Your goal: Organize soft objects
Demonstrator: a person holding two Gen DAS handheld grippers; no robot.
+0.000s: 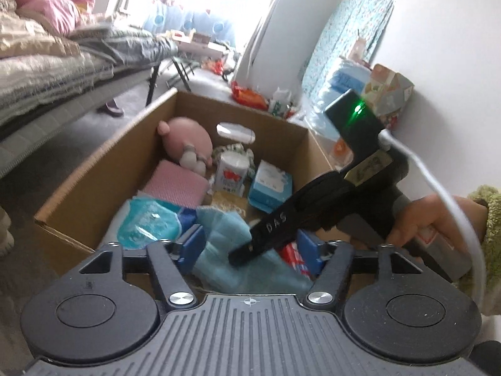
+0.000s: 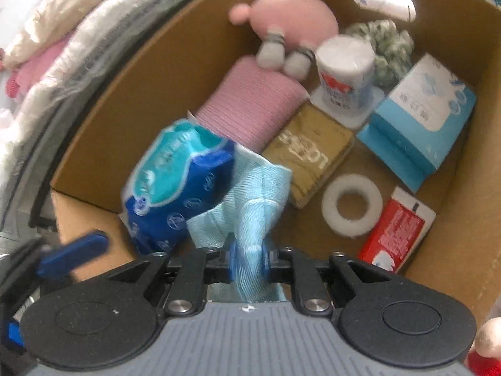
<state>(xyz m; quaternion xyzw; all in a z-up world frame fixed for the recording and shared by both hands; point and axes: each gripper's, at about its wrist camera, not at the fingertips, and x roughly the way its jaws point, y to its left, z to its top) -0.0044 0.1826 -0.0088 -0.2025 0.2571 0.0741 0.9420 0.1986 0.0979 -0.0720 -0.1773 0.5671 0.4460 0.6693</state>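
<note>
Over the open cardboard box [image 2: 103, 100] beside the bed, both grippers work at the near end. The right gripper [image 2: 248, 264] points steeply down, its blue pads pinching a bunched light-blue cloth [image 2: 250, 206] that hangs into the box, touching the blue wipes pack [image 2: 175, 181]. The left gripper [image 1: 249, 247] sits spread wide, blue pads either side of the same cloth, not pressing it. Already inside: pink plush [image 2: 291, 22], folded pink towel [image 2: 250, 106], tan pack [image 2: 310, 153], tissue roll [image 2: 346, 75], white tape ring [image 2: 352, 210], blue-white tissue box [image 2: 419, 119], red carton [image 2: 397, 235].

Risks, as I judge: the cloth is gripped only by a bunched fold, so it could slip early and drape over the box's near rim. If released onto the wipes pack it may slide. The grippers are crowded together; the left's fingers could snag the cloth or bump the right one.
</note>
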